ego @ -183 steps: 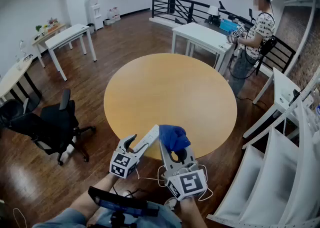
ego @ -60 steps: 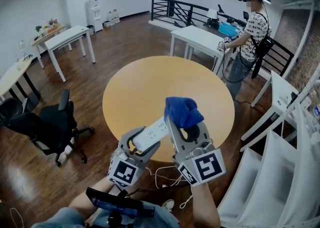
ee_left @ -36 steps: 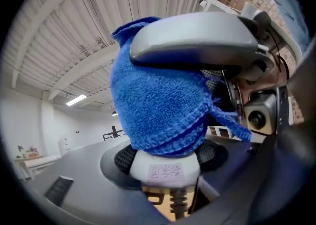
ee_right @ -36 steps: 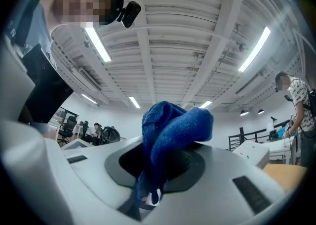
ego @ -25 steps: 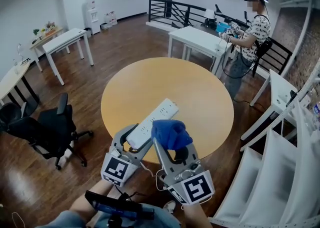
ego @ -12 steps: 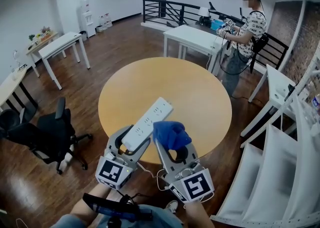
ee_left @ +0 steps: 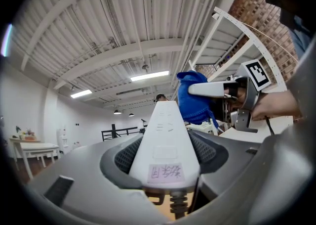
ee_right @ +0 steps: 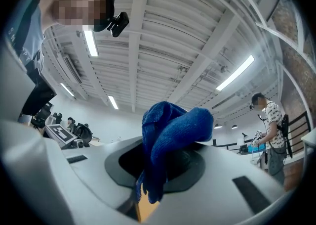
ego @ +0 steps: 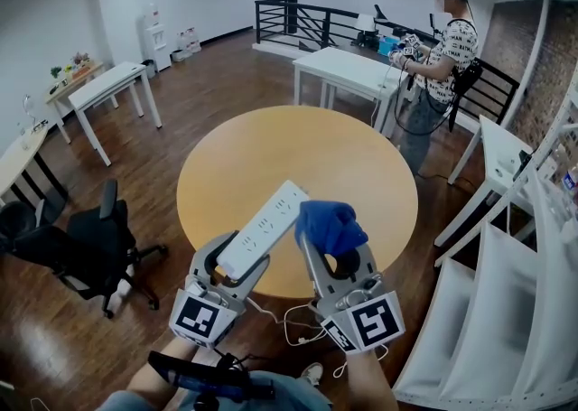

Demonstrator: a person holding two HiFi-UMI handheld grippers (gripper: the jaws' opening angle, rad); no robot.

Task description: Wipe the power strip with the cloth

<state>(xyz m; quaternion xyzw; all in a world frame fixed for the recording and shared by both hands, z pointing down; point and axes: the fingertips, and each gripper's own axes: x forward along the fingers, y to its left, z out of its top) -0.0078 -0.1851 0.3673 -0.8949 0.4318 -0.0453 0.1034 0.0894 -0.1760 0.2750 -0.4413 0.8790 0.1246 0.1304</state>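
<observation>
Right in the middle of the head view, the power strip (ego: 262,228) is a long white bar with its socket face turned up, held in the air above the near edge of the round table (ego: 298,156). It slants from near left to far right. Its near end sits between the jaws of the left gripper (ego: 237,260), which are clamped on it from both sides. The left gripper view shows the same grip, looking along the strip (ee_left: 165,140). Its underside is smooth and white, with a small pale label (ee_left: 165,172) at the held end (the marks on it are too small to read).

Just right of the strip's far end is the cloth (ego: 330,224), a deep blue, nubbly fabric bunched into a lump. The right gripper (ego: 334,242) pinches it between its jaws. In the right gripper view the cloth (ee_right: 170,135) folds over above the jaws and a tail of it hangs down between them. Whether cloth and strip touch cannot be told.

A white cord (ego: 298,314) loops below the two grippers. A black office chair (ego: 81,228) stands to the left. At the far right a person (ego: 442,34) stands beside a white table (ego: 348,66).
</observation>
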